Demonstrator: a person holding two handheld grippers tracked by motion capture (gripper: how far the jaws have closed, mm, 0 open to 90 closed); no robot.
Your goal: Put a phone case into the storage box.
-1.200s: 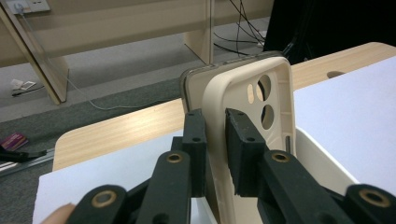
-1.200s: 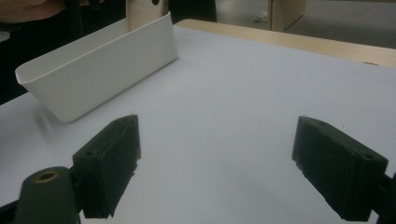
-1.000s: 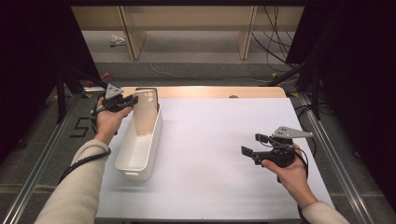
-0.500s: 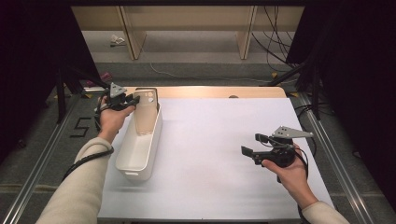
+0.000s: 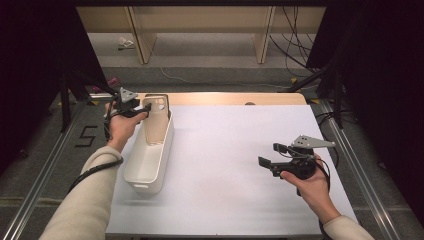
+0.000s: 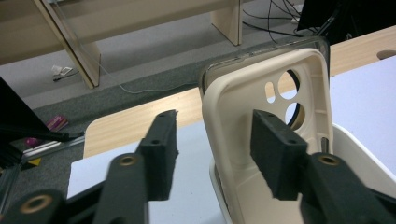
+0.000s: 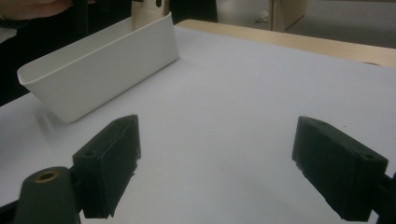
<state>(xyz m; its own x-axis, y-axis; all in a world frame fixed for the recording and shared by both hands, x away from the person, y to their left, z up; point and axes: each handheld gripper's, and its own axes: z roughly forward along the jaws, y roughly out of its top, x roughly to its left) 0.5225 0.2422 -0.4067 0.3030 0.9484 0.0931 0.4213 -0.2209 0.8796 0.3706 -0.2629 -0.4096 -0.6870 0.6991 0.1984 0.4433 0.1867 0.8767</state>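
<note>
A beige phone case (image 5: 157,119) (image 6: 233,116) stands upright at the far end of a long white bin (image 5: 150,172) (image 6: 359,144), and a clear rim shows just behind it. At the case's top left edge my left gripper (image 5: 145,108) (image 6: 212,135) is open. Its jaws have just been opening; the case's edge sits between them, untouched by the pads. My right gripper (image 5: 269,156) (image 7: 215,154) hovers open over the white table mat at the right, with nothing between its jaws. The bin (image 7: 102,60) lies to its far left.
The white mat (image 5: 230,150) covers a wooden table whose bare back edge (image 5: 225,98) shows behind it. Metal rails run along both sides. Beyond the table are the floor, wooden shelf legs (image 5: 142,35) and cables.
The left gripper's jaws have spread apart and let go of the phone case, which stays standing in the bin. The right gripper has not moved.
</note>
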